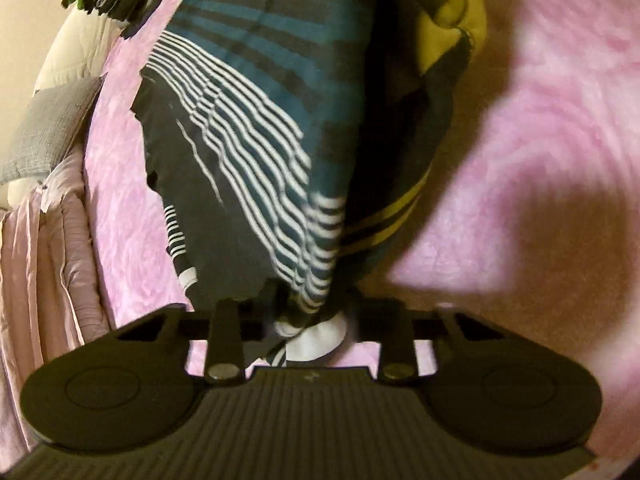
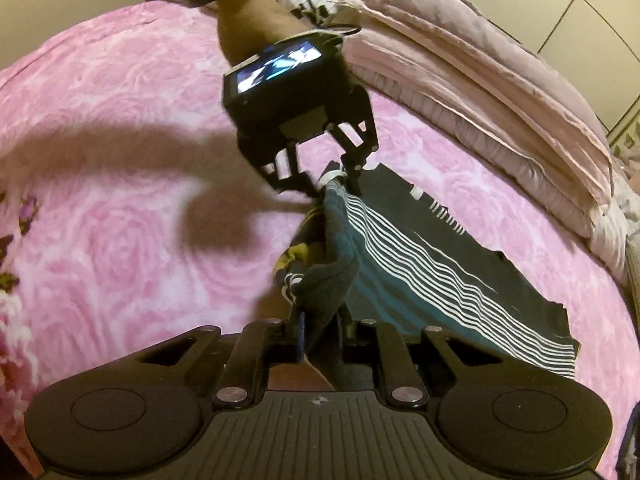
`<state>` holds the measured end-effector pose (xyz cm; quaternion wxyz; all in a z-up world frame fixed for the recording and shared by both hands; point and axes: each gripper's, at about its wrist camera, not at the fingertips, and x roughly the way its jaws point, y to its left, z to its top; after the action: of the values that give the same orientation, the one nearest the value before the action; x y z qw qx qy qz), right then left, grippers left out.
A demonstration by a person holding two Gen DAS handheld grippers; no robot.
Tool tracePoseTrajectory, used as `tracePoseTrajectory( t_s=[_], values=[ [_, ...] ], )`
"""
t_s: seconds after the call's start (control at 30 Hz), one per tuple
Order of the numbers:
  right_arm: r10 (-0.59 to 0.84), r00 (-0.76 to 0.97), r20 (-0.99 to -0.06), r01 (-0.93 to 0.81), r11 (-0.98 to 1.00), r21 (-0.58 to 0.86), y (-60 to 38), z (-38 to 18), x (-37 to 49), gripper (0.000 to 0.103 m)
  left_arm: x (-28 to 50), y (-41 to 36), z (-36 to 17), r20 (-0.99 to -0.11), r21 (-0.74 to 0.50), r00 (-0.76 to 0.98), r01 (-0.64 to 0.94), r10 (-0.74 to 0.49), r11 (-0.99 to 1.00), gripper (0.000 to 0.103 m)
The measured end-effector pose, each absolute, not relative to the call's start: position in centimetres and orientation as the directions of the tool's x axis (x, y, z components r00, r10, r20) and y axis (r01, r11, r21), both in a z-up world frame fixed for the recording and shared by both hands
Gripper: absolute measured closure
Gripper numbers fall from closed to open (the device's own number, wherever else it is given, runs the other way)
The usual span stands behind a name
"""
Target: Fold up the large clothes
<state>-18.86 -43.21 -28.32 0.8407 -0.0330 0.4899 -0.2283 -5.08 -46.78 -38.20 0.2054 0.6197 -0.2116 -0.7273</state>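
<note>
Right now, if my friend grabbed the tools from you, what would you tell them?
Left tool: shut on one end of the striped cloth.
Right tool: shut on the other end.
The cloth hangs bunched between them, lifted; its far part lies on the pink blanket.
Done: both ends picked up.
Left: probably lay it flat, fold it over and smooth it.

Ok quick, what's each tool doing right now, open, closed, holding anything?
Left tool: closed, pinching one end of the striped garment.
Right tool: closed, pinching the garment's other bunched end.
</note>
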Motion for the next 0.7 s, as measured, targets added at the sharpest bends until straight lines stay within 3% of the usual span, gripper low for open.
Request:
tracePoseTrajectory(
  t_s=[0.17, 0.7],
  values=[
    [-0.397, 0.410, -0.821, 0.336, 0.903, -0.268, -42.5, -28.6, -18.6, 0.094, -4.9, -47.2, -36.5, -0.816, 0.546, -0.158, 0.107, -0.556, -0.831, 0.090],
    [-0.215, 0.502, -0.838, 0.189, 0.973, -0.136, -34.8, -24.7, -18.4, 0.095, -4.6, -37.2, -30.7, -0.856, 0.474, -0.100, 0.244, -0.508, -0.846, 0.091]
  ],
)
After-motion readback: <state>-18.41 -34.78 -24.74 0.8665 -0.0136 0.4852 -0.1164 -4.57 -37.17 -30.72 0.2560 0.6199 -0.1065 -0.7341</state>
